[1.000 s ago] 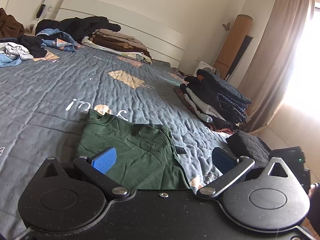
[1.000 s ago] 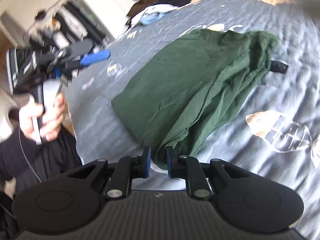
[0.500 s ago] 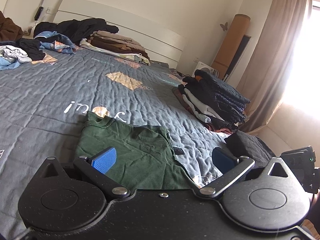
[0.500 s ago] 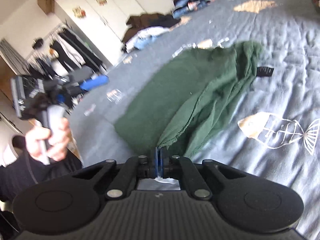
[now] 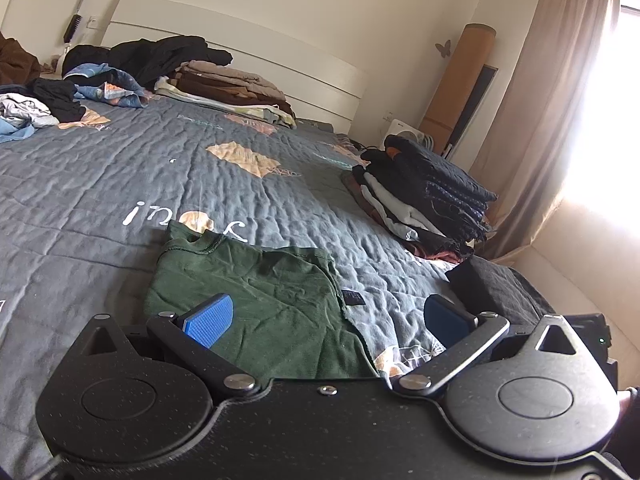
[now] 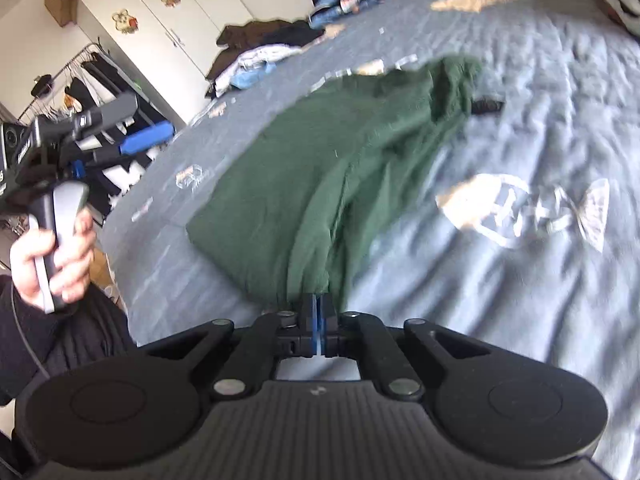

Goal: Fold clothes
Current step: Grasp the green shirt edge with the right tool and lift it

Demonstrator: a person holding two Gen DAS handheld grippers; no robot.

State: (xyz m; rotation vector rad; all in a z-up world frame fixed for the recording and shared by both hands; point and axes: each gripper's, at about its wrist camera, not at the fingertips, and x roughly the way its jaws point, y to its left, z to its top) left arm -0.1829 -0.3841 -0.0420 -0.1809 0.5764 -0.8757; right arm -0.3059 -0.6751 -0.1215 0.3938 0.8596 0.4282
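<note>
Green shirt (image 6: pixel 304 184) cloth is pinched between the fully closed pads of the right hand-held gripper (image 6: pixel 318 312), at the shirt's near hem corner, which is lifted off the bed (image 6: pixel 520 300) while the rest of the garment lies on the quilt. The left hand-held gripper (image 5: pixel 328 320) is held wide open above the shirt's near edge, with nothing between its blue pads (image 5: pixel 210 320); in the right wrist view it is seen gripped by a hand (image 6: pixel 52 256) to the left of the shirt, clear of the fabric.

For the fold to come out well, the pinched corner would best be carried low and evenly over the shirt's body, so that the loose strip along the shirt's right side is laid flat rather than bunched. The opposite edge could usefully be pinned by the open gripper to stop the garment sliding. Beyond the shirt, a stack of folded clothes (image 5: pixel 424 200) sits to its right, and unfolded heaps (image 5: pixel 44 100) lie far behind it.
</note>
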